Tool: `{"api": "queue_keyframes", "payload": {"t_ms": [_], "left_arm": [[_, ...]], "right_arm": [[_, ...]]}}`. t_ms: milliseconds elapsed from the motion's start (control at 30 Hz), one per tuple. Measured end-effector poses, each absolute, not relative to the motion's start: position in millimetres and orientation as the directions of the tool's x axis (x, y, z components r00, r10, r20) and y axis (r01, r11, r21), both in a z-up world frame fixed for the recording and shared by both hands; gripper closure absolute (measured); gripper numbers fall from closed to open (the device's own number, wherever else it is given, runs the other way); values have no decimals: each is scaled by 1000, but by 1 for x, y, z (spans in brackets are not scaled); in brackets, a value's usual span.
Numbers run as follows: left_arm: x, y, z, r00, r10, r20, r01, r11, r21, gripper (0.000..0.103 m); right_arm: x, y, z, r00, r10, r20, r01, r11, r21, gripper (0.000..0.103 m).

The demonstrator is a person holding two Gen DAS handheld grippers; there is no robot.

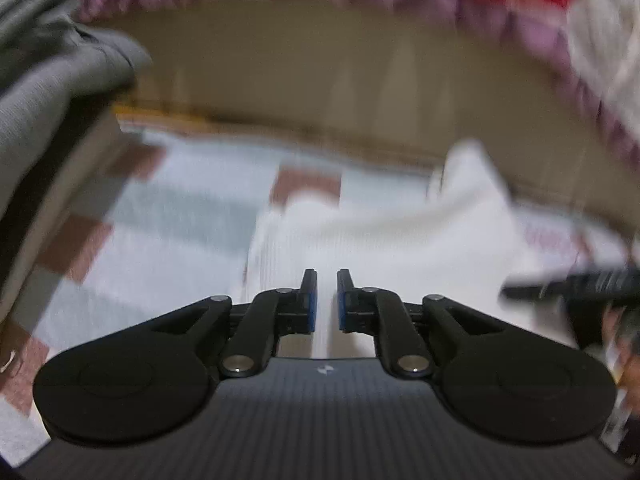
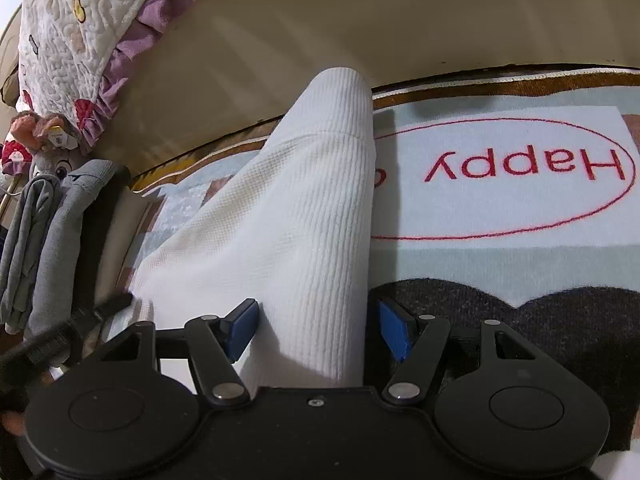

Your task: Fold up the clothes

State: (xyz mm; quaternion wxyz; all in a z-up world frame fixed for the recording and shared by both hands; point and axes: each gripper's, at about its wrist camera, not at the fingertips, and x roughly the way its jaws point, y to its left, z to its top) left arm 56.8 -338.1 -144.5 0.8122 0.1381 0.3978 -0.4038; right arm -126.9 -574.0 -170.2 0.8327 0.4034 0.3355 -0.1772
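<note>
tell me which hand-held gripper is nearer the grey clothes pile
Left. The grey pile lies close beside the left hand-held gripper. The right hand-held gripper is farther, with the white garment between its fingers.

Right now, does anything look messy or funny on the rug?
Yes. The white ribbed garment lies rumpled and slanted across the patterned rug, with one end humped up and covering part of the red writing. At the left edge, gray clothes sit in a loose heap, not folded.

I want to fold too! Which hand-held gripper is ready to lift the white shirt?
Probably the left hand-held gripper: its jaws look pinched on the white shirt. The right hand-held gripper is open, cloth loose between its jaws.
</note>
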Motion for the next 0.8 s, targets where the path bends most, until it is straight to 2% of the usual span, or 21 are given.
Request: {"api": "queue_keyframes", "payload": {"t_ms": [33,133,200,233,267,300,500,567,633,667,800], "left_arm": [[59,-339,-152,371,-503,-781,752,656,-66,93],[64,-329,-155,370,-517,-772,727,679,-106,93],[61,-325,-148,418,-481,-771,700,712,-64,93],[58,-323,-144,459,-438,-773,686,728,-4,89],[52,-321,-142,501,-394,-771,677,733,66,81],[45,-315,-139,516,-388,-763,680,728,90,79],[-3,-256,-120,426,-511,-747,730,681,-50,73],[-14,-243,-125,410,-493,-767,734,678,-44,72],[-22,-232,-136,433,-414,-801,707,707,16,71],[-25,-226,-144,453,-386,-804,687,726,38,64],[-23,-209,-152,452,-398,-798,633,774,-27,60]], "right_arm": [[-127,-574,-170,712,-24,-702,566,612,553,33],[-128,-574,-170,710,-22,-704,566,612,553,32],[-128,-574,-170,708,-22,-705,567,613,550,33],[-128,-574,-170,707,-24,-707,570,611,549,33],[-128,-574,-169,707,-23,-707,571,608,551,33],[-129,-575,-169,707,-22,-707,572,605,554,33],[-130,-574,-169,705,-11,-709,574,596,562,33],[-131,-572,-169,702,-6,-712,574,597,561,33],[-137,-568,-170,702,30,-711,569,577,586,33],[-141,-566,-170,703,49,-710,566,565,600,33],[-160,-556,-174,703,137,-698,558,502,661,33]]}}
